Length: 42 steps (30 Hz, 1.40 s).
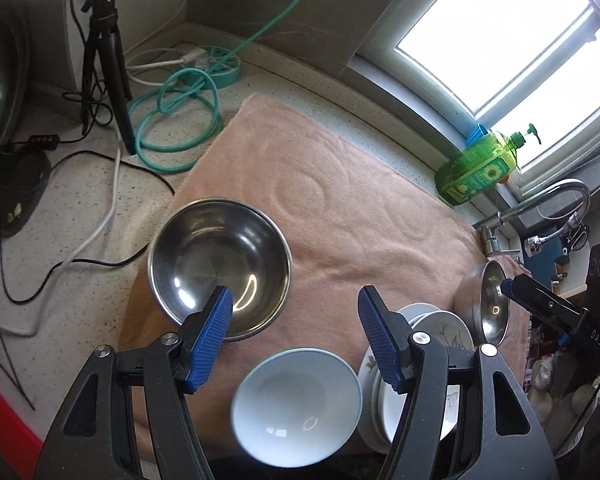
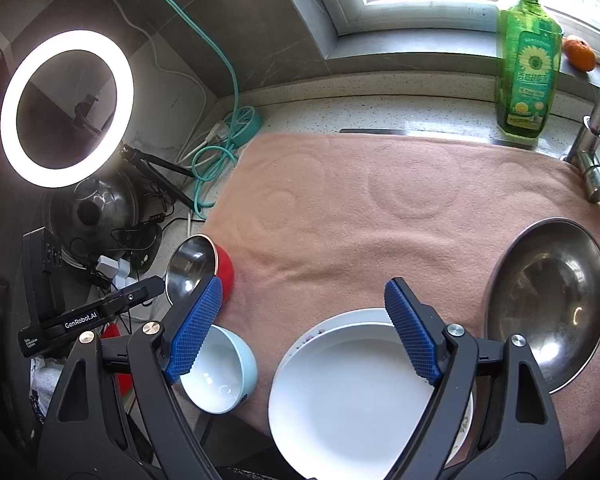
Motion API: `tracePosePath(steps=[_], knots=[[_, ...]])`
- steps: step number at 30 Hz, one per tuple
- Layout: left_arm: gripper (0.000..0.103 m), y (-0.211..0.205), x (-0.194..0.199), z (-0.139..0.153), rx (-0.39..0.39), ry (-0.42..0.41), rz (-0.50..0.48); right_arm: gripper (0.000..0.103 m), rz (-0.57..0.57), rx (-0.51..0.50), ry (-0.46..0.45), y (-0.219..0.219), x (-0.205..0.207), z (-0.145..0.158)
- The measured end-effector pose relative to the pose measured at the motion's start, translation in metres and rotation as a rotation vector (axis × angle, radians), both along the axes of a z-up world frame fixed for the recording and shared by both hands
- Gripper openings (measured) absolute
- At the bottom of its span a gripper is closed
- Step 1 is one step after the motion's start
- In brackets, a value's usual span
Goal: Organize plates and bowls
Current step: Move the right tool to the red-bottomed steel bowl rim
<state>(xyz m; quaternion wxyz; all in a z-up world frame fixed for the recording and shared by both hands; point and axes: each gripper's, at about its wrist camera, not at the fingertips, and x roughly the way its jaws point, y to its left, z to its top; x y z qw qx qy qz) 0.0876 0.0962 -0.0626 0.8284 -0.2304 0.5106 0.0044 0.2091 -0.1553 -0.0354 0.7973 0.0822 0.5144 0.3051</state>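
Observation:
A pink towel covers the counter and carries the dishes. My left gripper hovers open and empty above a light blue bowl, with a steel bowl just left of it. A stack of white plates and a second steel bowl lie to its right. My right gripper hangs open and empty over the white plates. A large steel bowl sits on its right. The light blue bowl and a red-sided steel bowl are on its left.
A green dish soap bottle and a faucet stand at the towel's far right. A teal hose, a tripod, cables and a lit ring light crowd the counter's left. An orange rests on the sill.

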Motion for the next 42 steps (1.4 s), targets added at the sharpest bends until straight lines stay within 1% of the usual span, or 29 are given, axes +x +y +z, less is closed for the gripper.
tracePosePath(steps=[5, 10, 11, 14, 15, 16, 17, 18, 22, 24, 26, 28, 29, 30, 32, 33, 35, 40, 41, 42], knots=[[0.065, 0.031, -0.011, -0.005, -0.004, -0.001, 0.062, 0.086, 0.096, -0.007, 0.01, 0.048, 0.0, -0.004], [0.065, 0.059, -0.023, -0.017, -0.01, 0.006, 0.121, 0.085, 0.162, -0.009, 0.064, 0.09, 0.003, -0.018], [0.062, 0.064, -0.024, -0.02, -0.022, 0.009, 0.129, 0.083, 0.171, -0.005, 0.078, 0.096, 0.004, -0.022], [0.062, 0.075, -0.026, -0.027, -0.038, 0.02, 0.147, 0.078, 0.187, -0.011, 0.114, 0.112, 0.007, -0.034], [0.061, 0.078, -0.026, -0.029, -0.044, 0.024, 0.151, 0.074, 0.191, -0.013, 0.125, 0.117, 0.008, -0.039], [0.06, 0.081, -0.026, -0.032, -0.052, 0.029, 0.153, 0.07, 0.195, -0.016, 0.138, 0.12, 0.009, -0.043], [0.057, 0.083, -0.026, -0.034, -0.06, 0.033, 0.155, 0.063, 0.198, -0.02, 0.153, 0.124, 0.011, -0.047], [0.056, 0.085, -0.026, -0.035, -0.066, 0.036, 0.157, 0.06, 0.202, -0.022, 0.167, 0.127, 0.012, -0.052], [0.047, 0.088, -0.022, -0.04, -0.076, 0.04, 0.145, 0.056, 0.211, -0.033, 0.195, 0.139, 0.014, -0.064], [0.042, 0.088, -0.02, -0.043, -0.084, 0.045, 0.135, 0.049, 0.217, -0.043, 0.201, 0.145, 0.015, -0.069], [0.035, 0.087, -0.017, -0.046, -0.096, 0.048, 0.125, 0.046, 0.218, -0.049, 0.212, 0.148, 0.017, -0.073], [0.03, 0.086, -0.015, -0.048, -0.103, 0.047, 0.123, 0.045, 0.216, -0.047, 0.225, 0.151, 0.019, -0.077], [0.028, 0.086, -0.015, -0.049, -0.109, 0.048, 0.119, 0.044, 0.214, -0.047, 0.228, 0.152, 0.02, -0.079], [0.027, 0.085, -0.014, -0.05, -0.111, 0.049, 0.118, 0.039, 0.215, -0.049, 0.229, 0.153, 0.02, -0.08], [0.026, 0.085, -0.011, -0.053, -0.111, 0.054, 0.114, 0.034, 0.218, -0.048, 0.24, 0.155, 0.021, -0.083], [0.026, 0.085, -0.01, -0.054, -0.113, 0.057, 0.113, 0.034, 0.219, -0.048, 0.245, 0.156, 0.021, -0.085], [0.02, 0.086, -0.009, -0.056, -0.118, 0.062, 0.109, 0.033, 0.222, -0.051, 0.247, 0.158, 0.021, -0.087], [0.016, 0.086, -0.007, -0.061, -0.123, 0.072, 0.101, 0.033, 0.222, -0.053, 0.255, 0.162, 0.022, -0.091], [0.016, 0.086, -0.006, -0.062, -0.12, 0.075, 0.099, 0.029, 0.222, -0.053, 0.257, 0.163, 0.022, -0.092], [0.015, 0.085, -0.006, -0.063, -0.119, 0.075, 0.097, 0.022, 0.223, -0.052, 0.261, 0.163, 0.023, -0.093]])
